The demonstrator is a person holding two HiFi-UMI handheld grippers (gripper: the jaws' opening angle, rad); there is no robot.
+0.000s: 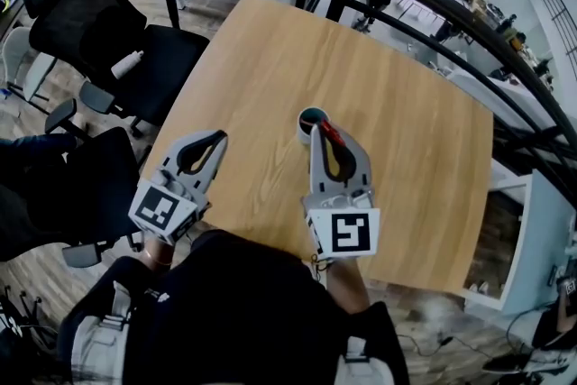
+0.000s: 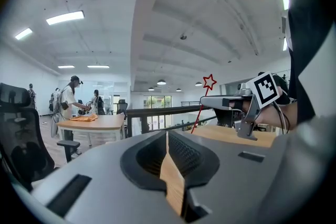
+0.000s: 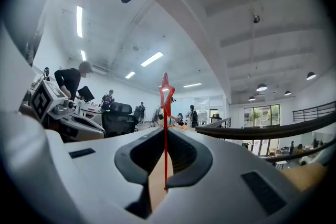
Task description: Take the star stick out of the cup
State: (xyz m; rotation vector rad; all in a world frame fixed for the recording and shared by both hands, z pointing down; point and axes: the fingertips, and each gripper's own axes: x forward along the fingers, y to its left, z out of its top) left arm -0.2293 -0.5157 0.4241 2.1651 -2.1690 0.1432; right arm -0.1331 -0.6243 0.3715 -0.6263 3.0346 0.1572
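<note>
left gripper (image 1: 219,137): jaws together, empty, over the table (image 1: 415,140) by its near left edge | right gripper (image 1: 321,125): jaws pinched on red star stick (image 1: 330,136), star end up | cup (image 1: 309,115): mid-table, at right jaw tips

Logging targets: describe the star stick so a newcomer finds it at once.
On the wooden table, look to the right gripper beside the small cup. Pinched between its jaws is the star stick: a thin red rod topped by an outline star, the only red item.

right gripper (image 1: 322,129) hides most of the cup (image 1: 309,115) and star stick (image 1: 330,137).
</note>
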